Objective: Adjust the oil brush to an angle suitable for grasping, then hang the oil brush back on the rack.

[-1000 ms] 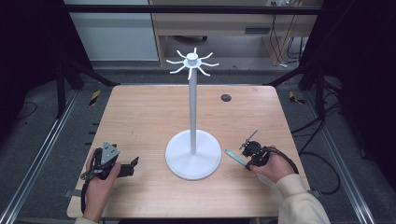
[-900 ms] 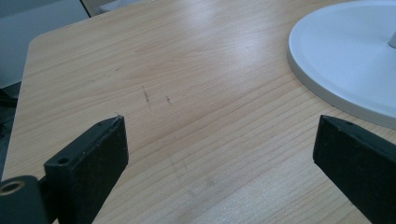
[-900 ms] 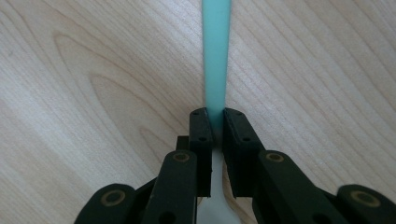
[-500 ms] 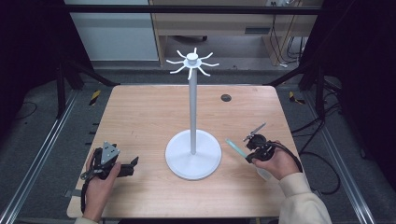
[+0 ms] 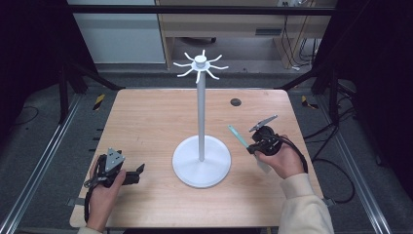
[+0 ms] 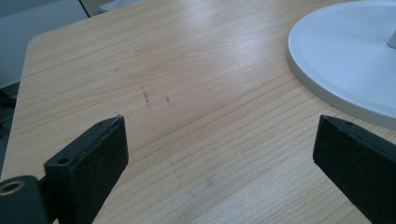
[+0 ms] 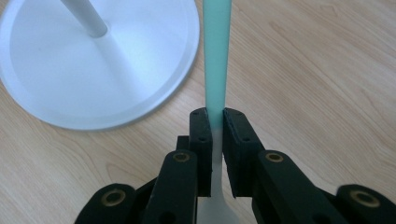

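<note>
Two tools are seen: the right tool (image 7: 215, 126) is clamped on a slim teal utensil (image 7: 216, 51) raised beside the white stand (image 5: 201, 165), w/ slippage judged likely from the narrow grip, while the left tool (image 6: 219, 158) is held wide apart, empty, over the counter (image 5: 146, 122).

Light wooden surface (image 5: 146, 122) with rounded corners, white round-based hook stand (image 5: 201, 163) standing near its middle, small dark round disc (image 5: 235, 102) lying toward the far edge
</note>
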Demonstrator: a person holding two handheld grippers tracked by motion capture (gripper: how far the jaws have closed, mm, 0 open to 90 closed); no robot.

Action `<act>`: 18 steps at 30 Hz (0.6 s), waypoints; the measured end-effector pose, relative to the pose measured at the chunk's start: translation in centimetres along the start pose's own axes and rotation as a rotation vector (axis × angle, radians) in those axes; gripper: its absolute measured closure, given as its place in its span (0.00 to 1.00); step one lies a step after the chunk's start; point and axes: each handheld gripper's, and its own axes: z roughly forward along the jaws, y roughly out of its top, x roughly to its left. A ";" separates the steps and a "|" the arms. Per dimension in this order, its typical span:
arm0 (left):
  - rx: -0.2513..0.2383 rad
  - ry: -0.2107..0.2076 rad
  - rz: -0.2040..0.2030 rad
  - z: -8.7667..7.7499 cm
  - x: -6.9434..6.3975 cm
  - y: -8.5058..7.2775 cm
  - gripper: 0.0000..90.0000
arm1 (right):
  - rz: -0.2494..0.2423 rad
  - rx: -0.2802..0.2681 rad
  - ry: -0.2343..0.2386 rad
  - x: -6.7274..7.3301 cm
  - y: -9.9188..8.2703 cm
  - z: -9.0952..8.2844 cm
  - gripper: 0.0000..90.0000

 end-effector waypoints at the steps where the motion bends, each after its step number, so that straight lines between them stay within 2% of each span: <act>1: 0.001 -0.001 0.000 0.0 0.0 0.0 0.03 | 0.004 -0.012 0.001 0.0 0.1 0.0 0.91; 3: 0.003 -0.001 0.001 0.0 0.0 0.0 0.03 | 0.036 -0.045 0.007 0.1 0.0 -0.1 0.91; 14: -0.002 -0.005 0.006 0.0 -0.1 0.1 0.03 | 0.061 -0.100 -0.023 -0.4 -0.9 -0.9 0.91; 18: -0.002 -0.007 0.009 0.1 -0.1 0.1 0.03 | 0.064 -0.152 -0.026 -0.4 -0.9 -1.6 0.91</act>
